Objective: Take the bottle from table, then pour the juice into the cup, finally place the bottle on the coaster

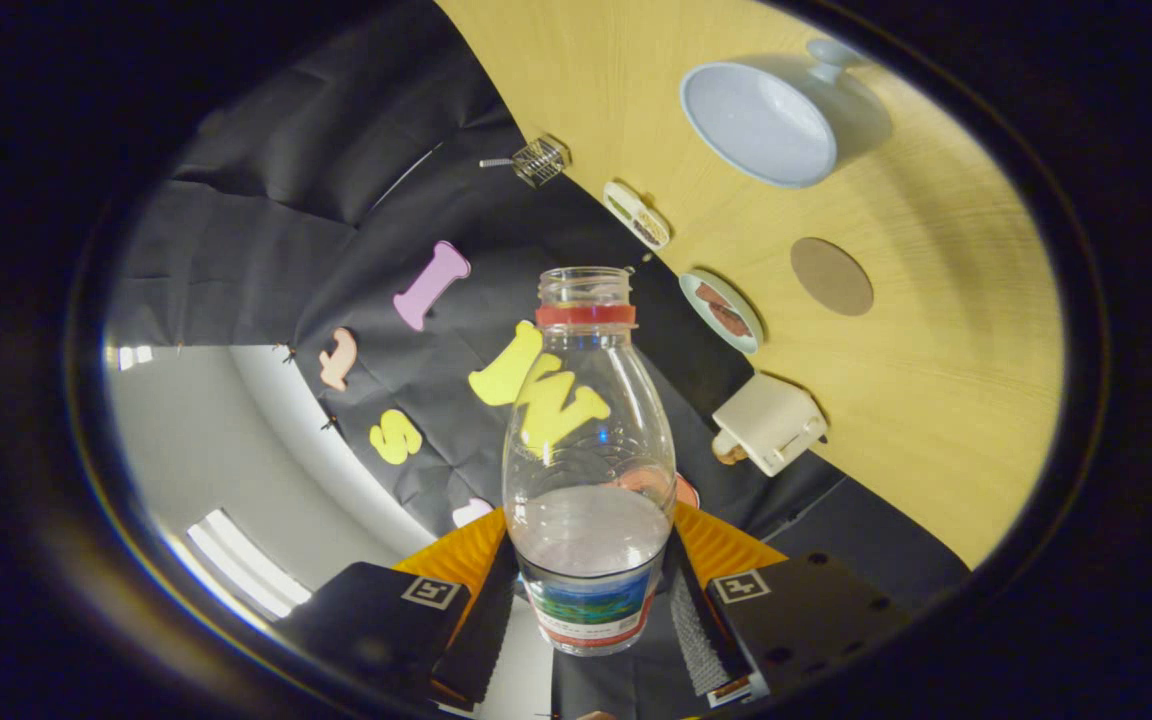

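Observation:
A clear plastic bottle [586, 440] with a red neck ring, no cap and a colourful label sits between my fingers, and my gripper [586, 600] is shut on its lower body. Pale liquid fills only its lower part. The view is rolled, so the wooden table [936, 400] runs up the right side. On it, beyond the bottle's mouth, a wide pale blue cup [761, 122] shows its open mouth. A round brown coaster [832, 276] lies on the table nearer to me than the cup.
Along the table's back edge stand a small wire basket [540, 160], an oblong dish [637, 214], a round plate with brown pieces [722, 311] and a white boxy appliance [770, 422]. A pale lid-like piece [833, 55] lies beyond the cup.

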